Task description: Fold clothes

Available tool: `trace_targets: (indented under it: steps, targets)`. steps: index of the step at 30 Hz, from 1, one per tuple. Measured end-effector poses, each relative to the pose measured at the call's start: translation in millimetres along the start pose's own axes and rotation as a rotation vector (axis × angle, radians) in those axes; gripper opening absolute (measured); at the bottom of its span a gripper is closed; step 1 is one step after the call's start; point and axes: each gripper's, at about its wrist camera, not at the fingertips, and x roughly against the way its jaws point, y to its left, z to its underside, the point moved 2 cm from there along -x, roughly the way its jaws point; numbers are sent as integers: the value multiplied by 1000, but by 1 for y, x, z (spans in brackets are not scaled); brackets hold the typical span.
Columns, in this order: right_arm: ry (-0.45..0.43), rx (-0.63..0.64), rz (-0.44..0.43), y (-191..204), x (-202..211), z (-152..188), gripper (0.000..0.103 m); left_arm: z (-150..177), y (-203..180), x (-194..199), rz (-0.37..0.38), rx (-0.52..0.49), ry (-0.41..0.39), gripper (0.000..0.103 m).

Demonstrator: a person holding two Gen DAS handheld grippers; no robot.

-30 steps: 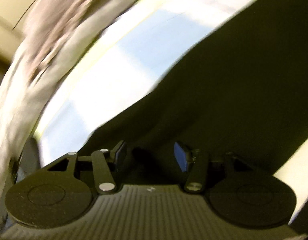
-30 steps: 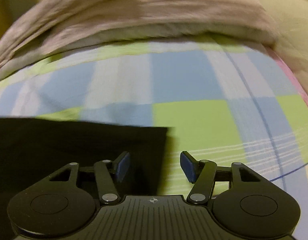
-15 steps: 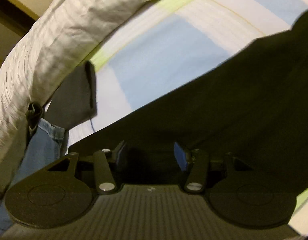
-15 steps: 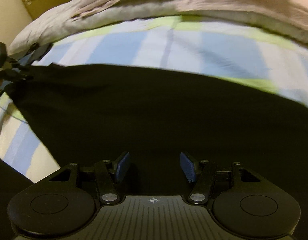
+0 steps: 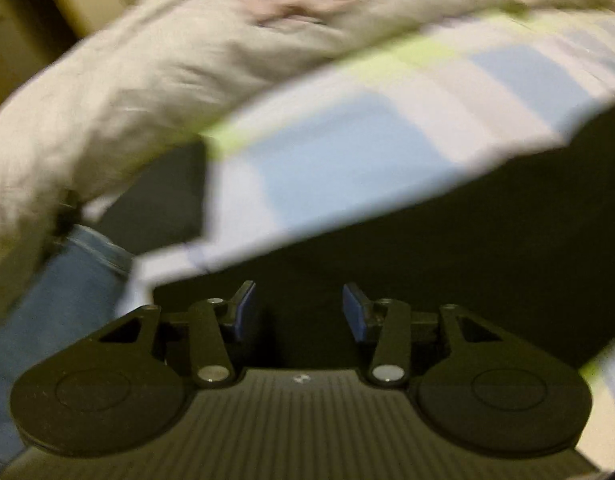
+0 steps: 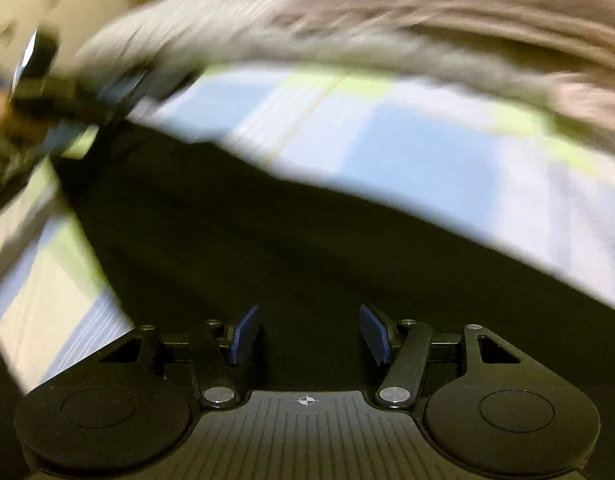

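Note:
A black garment (image 5: 467,240) lies spread flat on a bedsheet (image 5: 347,140) checked in blue, green and white. My left gripper (image 5: 297,292) hovers over the garment's near left corner. Its jaws are closing, with a gap still showing between the blue pads and black cloth below them. Whether the cloth reaches up between the pads I cannot tell. My right gripper (image 6: 309,316) stands open above the middle of the black garment (image 6: 267,220), pinching nothing. The left tool's blurred body (image 6: 39,68) shows at the garment's far left corner.
A rumpled beige quilt (image 5: 127,80) runs along the far side of the sheet (image 6: 427,152), also seen as the quilt (image 6: 387,20). Blue jeans (image 5: 59,292) and a dark grey cloth (image 5: 163,200) lie left of the black garment.
My right gripper swept left from the garment's right edge to over its middle. The left gripper shifted to the garment's left corner, bringing the jeans and grey cloth into view, and its jaws narrowed slightly.

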Motion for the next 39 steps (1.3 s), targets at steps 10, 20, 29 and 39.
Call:
trace_targets:
  steps: [10,20,29,39]
  targets:
    - [151,41,-28,20,3,39,59,4,-6,-4,11,65,-28,47]
    - [139,-13,7,34,-3,37,59,-6,44,-64,-51,162,-2,71]
    - [44,3,-27,56,1,-3,59,-15,69,-59,-101,215,-1,17]
    - [78,-14,-25,54,-21,11,59,36,112,-24,-91,314,85,44]
